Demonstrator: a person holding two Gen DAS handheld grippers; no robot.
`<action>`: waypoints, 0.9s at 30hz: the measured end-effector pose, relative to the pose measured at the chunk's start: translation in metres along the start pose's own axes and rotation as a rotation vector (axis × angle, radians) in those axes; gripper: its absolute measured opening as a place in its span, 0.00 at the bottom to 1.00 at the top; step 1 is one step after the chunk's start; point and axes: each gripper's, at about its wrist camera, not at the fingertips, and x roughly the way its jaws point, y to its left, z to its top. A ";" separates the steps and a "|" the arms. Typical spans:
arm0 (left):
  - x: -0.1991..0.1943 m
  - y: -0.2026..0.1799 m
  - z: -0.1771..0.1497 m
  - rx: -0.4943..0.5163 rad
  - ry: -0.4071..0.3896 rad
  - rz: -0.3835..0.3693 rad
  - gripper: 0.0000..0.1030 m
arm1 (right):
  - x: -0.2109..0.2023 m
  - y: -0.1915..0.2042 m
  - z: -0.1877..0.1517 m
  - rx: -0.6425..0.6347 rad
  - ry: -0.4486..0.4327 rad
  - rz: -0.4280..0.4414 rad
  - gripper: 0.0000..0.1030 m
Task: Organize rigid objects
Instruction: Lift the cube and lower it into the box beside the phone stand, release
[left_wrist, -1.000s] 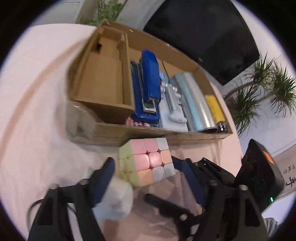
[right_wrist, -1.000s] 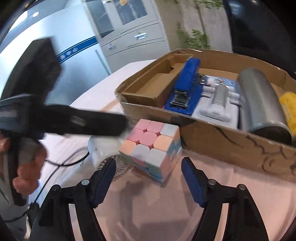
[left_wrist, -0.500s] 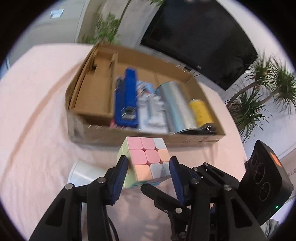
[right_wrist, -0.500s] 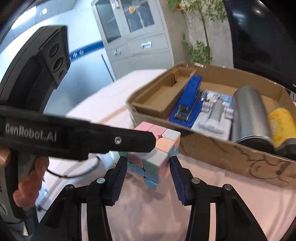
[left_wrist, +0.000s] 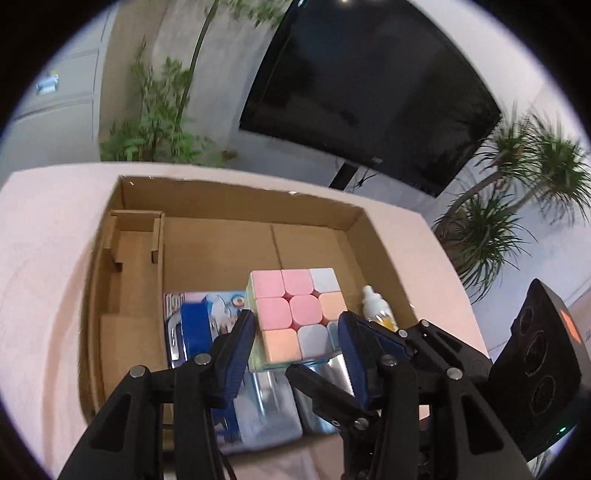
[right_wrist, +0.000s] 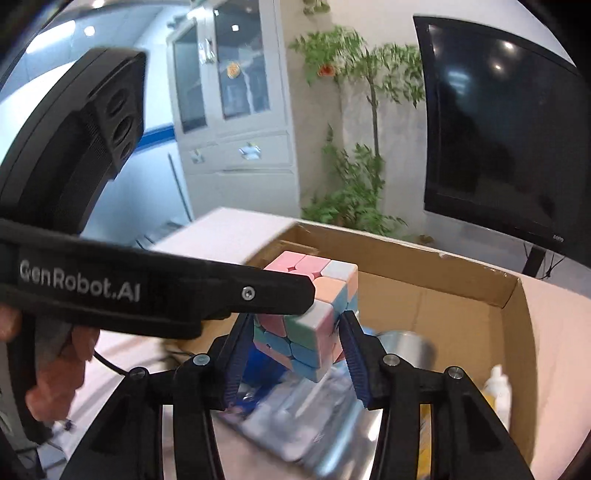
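Note:
A pastel puzzle cube (left_wrist: 295, 317) is held in the air above the open cardboard box (left_wrist: 236, 240). My left gripper (left_wrist: 295, 334) is shut on the cube, its blue pads against the left and right faces. My right gripper (right_wrist: 293, 334) is shut on the same cube (right_wrist: 310, 321) from another side. In the right wrist view the left gripper's black finger (right_wrist: 236, 299) crosses in front of the cube's left part. The box (right_wrist: 436, 295) lies below and behind the cube.
In the box lie a blue stapler (left_wrist: 194, 328), a blister pack (left_wrist: 258, 410), a silver cylinder (right_wrist: 402, 345) and a small white bottle (left_wrist: 376, 308). A cardboard divider (left_wrist: 127, 258) fills the box's left side. The box stands on a pink table (left_wrist: 40, 258). A black screen (left_wrist: 369, 88) stands behind.
Both grippers have closed on the cube and lifted it from the table in front of the box to above the box's contents.

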 end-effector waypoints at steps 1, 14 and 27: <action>0.014 0.005 0.005 -0.013 0.027 0.002 0.43 | 0.009 -0.009 0.004 0.011 0.014 0.013 0.45; 0.072 0.037 0.004 -0.067 0.185 0.057 0.43 | 0.096 -0.049 0.001 0.060 0.238 0.059 0.44; -0.055 -0.008 -0.049 0.178 -0.154 0.229 0.68 | 0.022 -0.039 -0.020 0.150 0.135 -0.058 1.00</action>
